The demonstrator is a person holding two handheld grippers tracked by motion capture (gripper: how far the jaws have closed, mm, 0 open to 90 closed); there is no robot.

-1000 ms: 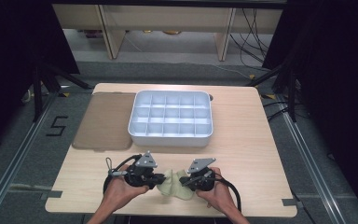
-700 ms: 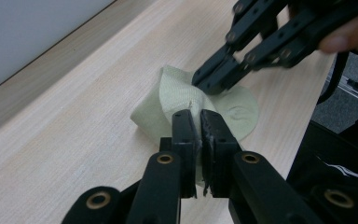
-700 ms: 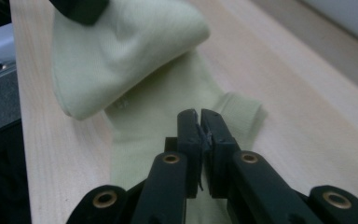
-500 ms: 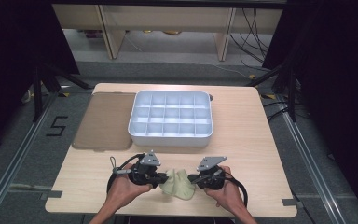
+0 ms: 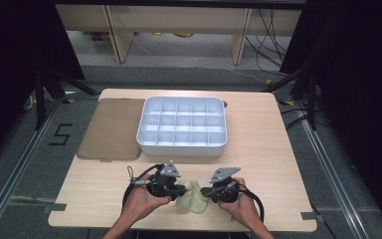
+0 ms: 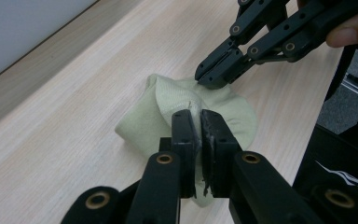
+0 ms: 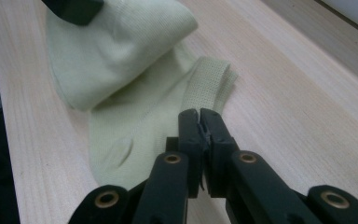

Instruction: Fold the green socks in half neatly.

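A pale green sock [image 5: 191,198] lies crumpled near the front edge of the wooden table [image 5: 278,149]. My left gripper [image 5: 183,190] is shut on a raised fold of the sock [image 6: 144,121], seen between its jaws in the left gripper view [image 6: 199,116]. My right gripper [image 5: 204,191] comes in from the other side, and its closed tips [image 6: 209,77] pinch the sock's far edge. In the right gripper view its jaws [image 7: 199,114] are shut over the sock [image 7: 121,60], just short of the ribbed cuff [image 7: 209,79].
A white tray with several compartments [image 5: 181,145] stands in the middle of the table. Its brownish lid [image 5: 112,129] lies flat to the left. The table's front edge runs just below both hands.
The right gripper has edged slightly to the right, and the sock lies a little wider between the two grippers. Both stay shut.
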